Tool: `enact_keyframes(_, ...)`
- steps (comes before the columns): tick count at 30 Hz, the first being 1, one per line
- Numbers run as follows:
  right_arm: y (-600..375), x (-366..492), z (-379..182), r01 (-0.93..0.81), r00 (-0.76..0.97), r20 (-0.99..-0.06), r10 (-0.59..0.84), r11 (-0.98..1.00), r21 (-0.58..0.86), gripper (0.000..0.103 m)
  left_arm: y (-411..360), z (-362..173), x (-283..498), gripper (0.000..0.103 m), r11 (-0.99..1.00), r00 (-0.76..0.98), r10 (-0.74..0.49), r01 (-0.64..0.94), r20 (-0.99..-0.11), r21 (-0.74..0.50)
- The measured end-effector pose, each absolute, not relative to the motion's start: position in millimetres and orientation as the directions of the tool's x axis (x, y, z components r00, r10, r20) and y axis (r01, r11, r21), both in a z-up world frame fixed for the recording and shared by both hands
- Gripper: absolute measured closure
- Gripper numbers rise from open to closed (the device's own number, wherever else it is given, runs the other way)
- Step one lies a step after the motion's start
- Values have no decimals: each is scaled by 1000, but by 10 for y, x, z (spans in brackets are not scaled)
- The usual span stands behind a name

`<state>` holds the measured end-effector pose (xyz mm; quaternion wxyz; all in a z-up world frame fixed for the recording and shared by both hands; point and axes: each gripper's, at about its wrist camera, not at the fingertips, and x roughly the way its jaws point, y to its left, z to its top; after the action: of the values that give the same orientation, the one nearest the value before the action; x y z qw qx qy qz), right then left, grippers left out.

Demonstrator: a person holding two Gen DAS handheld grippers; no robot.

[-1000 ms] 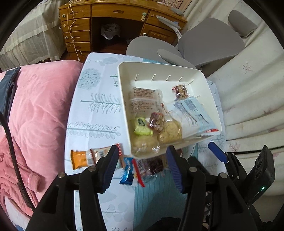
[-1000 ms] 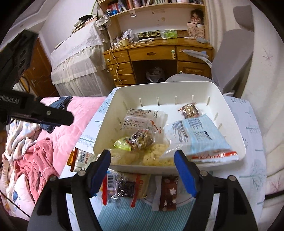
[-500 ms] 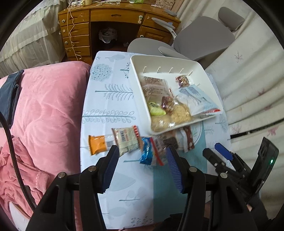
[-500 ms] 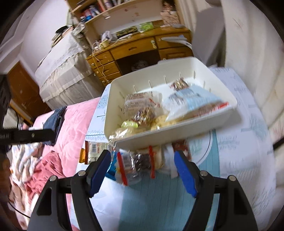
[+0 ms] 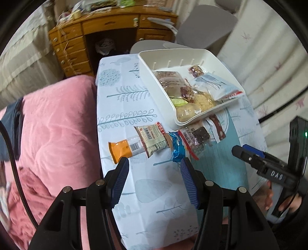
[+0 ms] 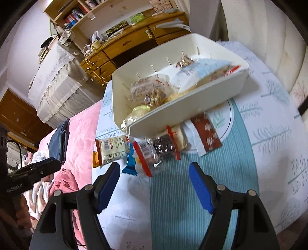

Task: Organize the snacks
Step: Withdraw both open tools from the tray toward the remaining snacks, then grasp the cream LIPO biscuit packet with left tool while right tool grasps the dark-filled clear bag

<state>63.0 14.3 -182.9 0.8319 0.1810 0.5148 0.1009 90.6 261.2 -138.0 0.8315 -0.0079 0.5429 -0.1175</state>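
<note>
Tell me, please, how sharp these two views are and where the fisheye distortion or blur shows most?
Left wrist view: the left tool and snack packets are fairly sharp; the wooden desk at the top is smeared and bowed. Right wrist view: softer overall, with blur on the white bin and tablecloth; the bookshelf curves strongly, and dark vignetting fills the corners.

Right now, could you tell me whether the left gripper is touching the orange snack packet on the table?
Apart. In the left wrist view the left gripper hangs open, and pale tablecloth shows between its fingertips and the orange snack packet.
</note>
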Motion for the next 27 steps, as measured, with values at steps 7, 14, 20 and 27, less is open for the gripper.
enact_keyframes(7,117,682,-1969,69,410,-832,374,897,437,28,2490,-1448,973,49,943,438,-203,327,-876,-55)
enact_keyframes(14,114,780,-2127,83,383,-850,363,902,423,28,2324,-1586,1149,49,876,443,-210,481,-872,34)
enact_keyframes(20,150,863,-2353,53,356,-878,319,931,360,28,2156,-1773,1341,49,814,402,-190,575,-896,86)
enact_keyframes(27,280,917,-2499,-32,352,-889,294,953,302,28,2020,-2018,1567,44,749,323,-148,653,-935,107)
